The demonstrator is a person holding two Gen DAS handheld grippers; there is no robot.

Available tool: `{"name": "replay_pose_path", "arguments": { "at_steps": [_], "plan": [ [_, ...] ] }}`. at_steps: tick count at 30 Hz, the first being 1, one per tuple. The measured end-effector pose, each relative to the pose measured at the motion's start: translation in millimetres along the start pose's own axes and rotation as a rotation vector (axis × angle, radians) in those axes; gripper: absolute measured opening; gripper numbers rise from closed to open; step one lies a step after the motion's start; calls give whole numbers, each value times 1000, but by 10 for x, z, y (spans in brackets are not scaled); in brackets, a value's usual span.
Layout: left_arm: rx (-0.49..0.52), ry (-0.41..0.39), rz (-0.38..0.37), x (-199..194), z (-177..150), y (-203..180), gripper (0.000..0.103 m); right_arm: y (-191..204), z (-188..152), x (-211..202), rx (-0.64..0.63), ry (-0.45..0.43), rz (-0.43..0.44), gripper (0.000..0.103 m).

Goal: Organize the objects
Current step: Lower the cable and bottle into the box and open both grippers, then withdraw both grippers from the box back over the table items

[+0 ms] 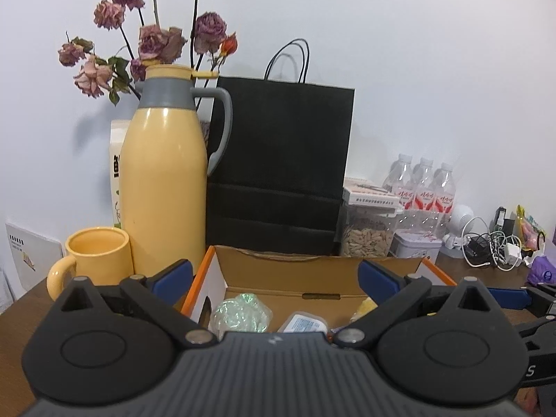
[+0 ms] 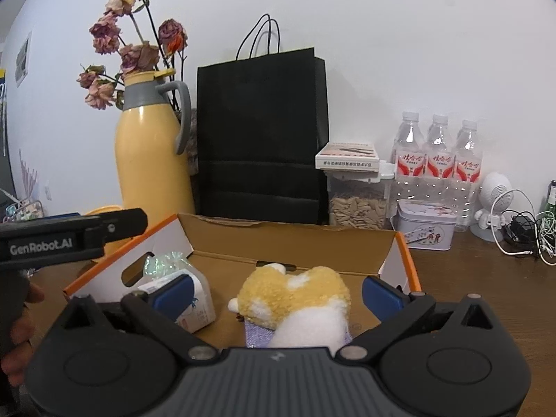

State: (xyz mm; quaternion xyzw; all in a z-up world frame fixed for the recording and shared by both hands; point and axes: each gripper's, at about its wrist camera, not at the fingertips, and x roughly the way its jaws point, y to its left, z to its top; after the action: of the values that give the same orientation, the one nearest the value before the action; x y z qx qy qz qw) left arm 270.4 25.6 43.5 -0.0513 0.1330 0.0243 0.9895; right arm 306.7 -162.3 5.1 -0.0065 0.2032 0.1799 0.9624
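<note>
An open cardboard box with orange edges sits on the brown table in front of both grippers. Inside lie a shiny green bundle, a small white packet, and a yellow-and-white plush toy resting on a purple cloth. My left gripper is open wide over the box's near side, nothing between its blue pads. My right gripper is open too, its pads apart on either side of the plush without pressing it.
Behind the box stand a yellow thermos, a yellow mug, a black paper bag, dried roses, a seed jar, water bottles, a tin and tangled cables. The left gripper's body crosses the right wrist view.
</note>
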Motion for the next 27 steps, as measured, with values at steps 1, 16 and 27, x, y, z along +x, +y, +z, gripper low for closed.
{"name": "replay_pose_path", "arguments": {
  "at_steps": [1,16,27],
  "plan": [
    [0,-3,-2,-29,12,-5,103,0,8,-22,0,-3,0,103],
    [21,39,-20,-645,-52,109,103,38,-86,-652,-53,-18,-8,103],
    [23,115,22,-1095,-319,316,103,132,-561,-990,-98,137,53,103]
  ]
}}
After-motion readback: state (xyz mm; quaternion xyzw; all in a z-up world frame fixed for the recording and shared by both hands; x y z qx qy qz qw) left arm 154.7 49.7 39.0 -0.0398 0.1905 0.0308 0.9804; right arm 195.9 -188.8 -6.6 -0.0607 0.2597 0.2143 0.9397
